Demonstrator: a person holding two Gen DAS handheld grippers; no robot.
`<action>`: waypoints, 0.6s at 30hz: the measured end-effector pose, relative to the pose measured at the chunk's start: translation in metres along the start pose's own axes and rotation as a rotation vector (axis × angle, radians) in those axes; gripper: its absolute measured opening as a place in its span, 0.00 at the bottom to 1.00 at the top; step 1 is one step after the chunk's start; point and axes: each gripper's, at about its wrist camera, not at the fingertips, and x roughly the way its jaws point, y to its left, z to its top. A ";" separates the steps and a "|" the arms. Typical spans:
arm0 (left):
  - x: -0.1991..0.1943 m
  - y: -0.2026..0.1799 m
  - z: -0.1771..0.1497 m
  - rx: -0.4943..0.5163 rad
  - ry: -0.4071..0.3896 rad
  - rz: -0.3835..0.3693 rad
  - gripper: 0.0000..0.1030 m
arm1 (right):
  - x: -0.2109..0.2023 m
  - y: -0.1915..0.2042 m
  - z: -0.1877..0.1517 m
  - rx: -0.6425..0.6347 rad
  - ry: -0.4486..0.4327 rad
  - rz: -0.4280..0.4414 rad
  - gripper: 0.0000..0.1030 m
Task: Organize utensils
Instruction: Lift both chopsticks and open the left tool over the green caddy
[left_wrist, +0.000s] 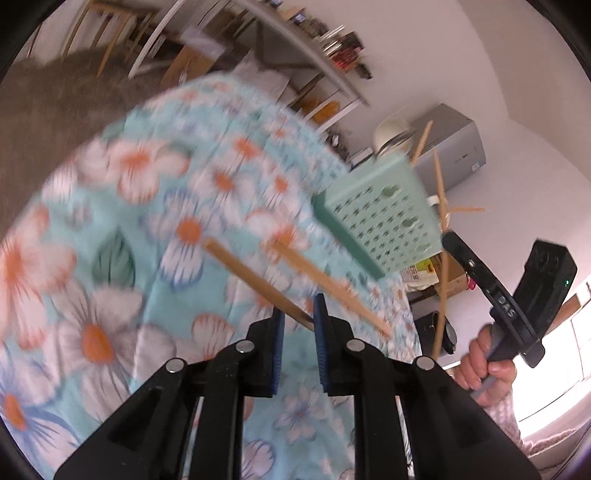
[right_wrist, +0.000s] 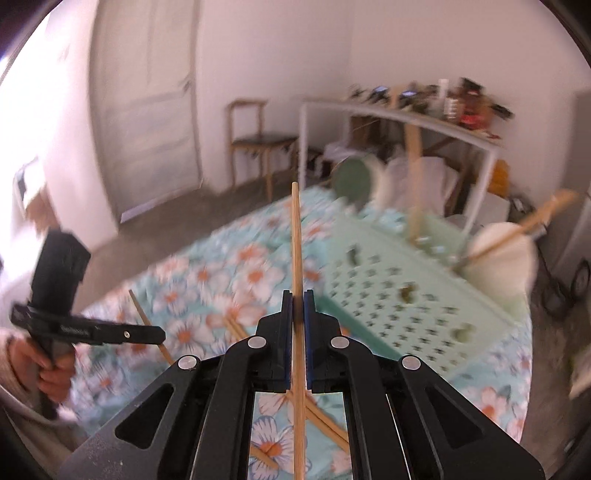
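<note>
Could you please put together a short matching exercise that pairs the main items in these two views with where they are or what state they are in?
Column one:
1. left claw
2. right claw
3. mint basket
4. loose chopsticks

Column two:
A. stands on the floral cloth, holding utensils
B. shut on a chopstick pointing straight ahead
C. lie on the cloth
D. shut on a chopstick angled up to the left

Pairs: 1-D, 2-B, 3-A, 4-C

blurred: floral cloth (left_wrist: 110, 221) | shelf items (right_wrist: 469, 107), perhaps bottles

Black tongs (right_wrist: 298, 299) with blue pads (left_wrist: 321, 314) (silver rivets along the arms), pale knitted sleeve (right_wrist: 11, 365).
</note>
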 end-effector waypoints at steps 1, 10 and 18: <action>-0.004 -0.006 0.005 0.024 -0.019 -0.002 0.12 | -0.008 -0.004 0.001 0.026 -0.021 -0.007 0.04; -0.043 -0.084 0.069 0.266 -0.214 -0.068 0.05 | -0.065 -0.028 -0.004 0.221 -0.181 -0.063 0.04; -0.058 -0.168 0.125 0.458 -0.363 -0.191 0.05 | -0.094 -0.041 -0.016 0.314 -0.239 -0.086 0.04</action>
